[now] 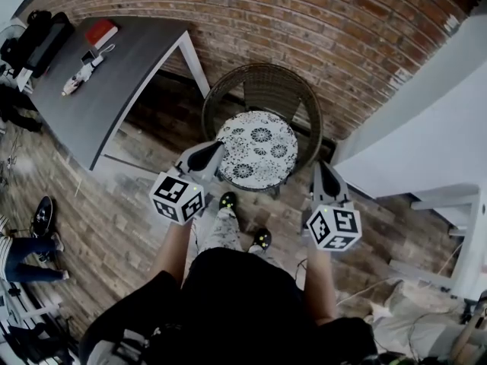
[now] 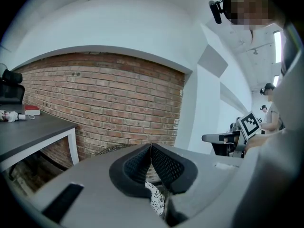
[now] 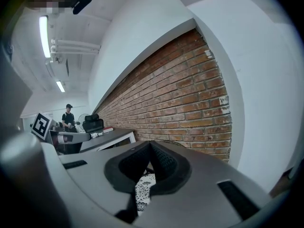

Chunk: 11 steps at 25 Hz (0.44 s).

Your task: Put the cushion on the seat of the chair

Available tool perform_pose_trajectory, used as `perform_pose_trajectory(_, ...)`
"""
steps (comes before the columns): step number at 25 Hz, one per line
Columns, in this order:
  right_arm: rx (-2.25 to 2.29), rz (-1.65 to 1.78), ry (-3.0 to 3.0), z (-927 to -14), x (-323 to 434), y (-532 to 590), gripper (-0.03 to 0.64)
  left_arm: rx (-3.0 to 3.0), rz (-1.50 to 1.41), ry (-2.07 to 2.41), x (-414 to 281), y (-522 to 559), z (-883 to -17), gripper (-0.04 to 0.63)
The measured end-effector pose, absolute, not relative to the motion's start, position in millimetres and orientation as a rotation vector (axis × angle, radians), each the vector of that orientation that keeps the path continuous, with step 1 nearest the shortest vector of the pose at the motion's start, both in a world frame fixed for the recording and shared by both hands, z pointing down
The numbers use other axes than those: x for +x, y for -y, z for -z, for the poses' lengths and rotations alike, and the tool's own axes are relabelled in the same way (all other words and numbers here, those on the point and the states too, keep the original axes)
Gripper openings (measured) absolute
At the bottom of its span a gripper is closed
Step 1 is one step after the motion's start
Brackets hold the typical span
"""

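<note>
Brick wall (image 1: pixel 304 21) rises behind a grey table (image 1: pixel 114 74) at the left and a round wicker chair (image 1: pixel 262 74) set against it. On the chair's seat lies the round black-and-white patterned cushion (image 1: pixel 257 149), flat and covering most of it. The left gripper (image 1: pixel 209 154) hangs just beside the cushion's left edge and the right gripper (image 1: pixel 326 172) off its right side. Both are clenched tight with nothing between the pads. A small red box (image 1: pixel 100 33) sits on the table's far end.
</note>
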State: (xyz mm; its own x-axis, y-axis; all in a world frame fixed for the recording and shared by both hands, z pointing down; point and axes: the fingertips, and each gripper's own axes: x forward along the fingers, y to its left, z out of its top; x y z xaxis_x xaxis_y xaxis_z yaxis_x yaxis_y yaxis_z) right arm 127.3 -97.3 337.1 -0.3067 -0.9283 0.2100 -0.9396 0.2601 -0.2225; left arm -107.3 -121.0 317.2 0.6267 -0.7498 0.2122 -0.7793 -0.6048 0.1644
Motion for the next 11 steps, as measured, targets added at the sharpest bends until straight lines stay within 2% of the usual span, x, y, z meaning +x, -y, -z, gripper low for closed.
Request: perform_pose_trajectory(11, 1.822, -0.466, 2.465, -335.0, 126.9, 99.6, -0.002, 2.613, -0.177, 1.247, -106.1, 122.2, -314.8, 0.007)
